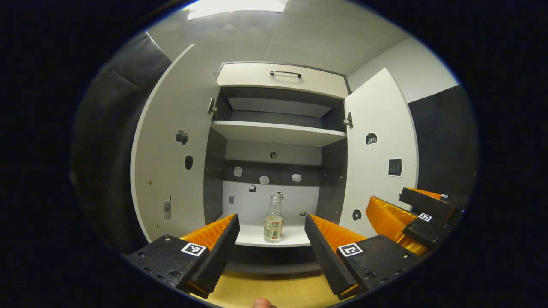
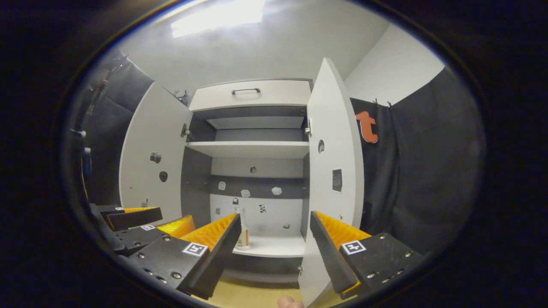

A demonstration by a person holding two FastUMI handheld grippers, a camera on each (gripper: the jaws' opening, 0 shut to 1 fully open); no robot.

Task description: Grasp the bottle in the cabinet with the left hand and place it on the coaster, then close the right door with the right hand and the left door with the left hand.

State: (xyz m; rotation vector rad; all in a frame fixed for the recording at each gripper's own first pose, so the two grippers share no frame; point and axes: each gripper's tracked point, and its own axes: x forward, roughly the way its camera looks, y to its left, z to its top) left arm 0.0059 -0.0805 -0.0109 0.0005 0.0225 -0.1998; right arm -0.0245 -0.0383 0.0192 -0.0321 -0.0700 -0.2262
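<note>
Glass bottle (image 1: 273, 218) untouched inside the cabinet (image 1: 278, 132), both doors open, both grippers' jaws apart: every step remains.

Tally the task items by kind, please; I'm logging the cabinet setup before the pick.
Bottles: 1, bottle standing on the bottom shelf.
Open cabinet doors: 2, left door and right door.
Drawer handles: 1, handle.
Total: 4.
</note>
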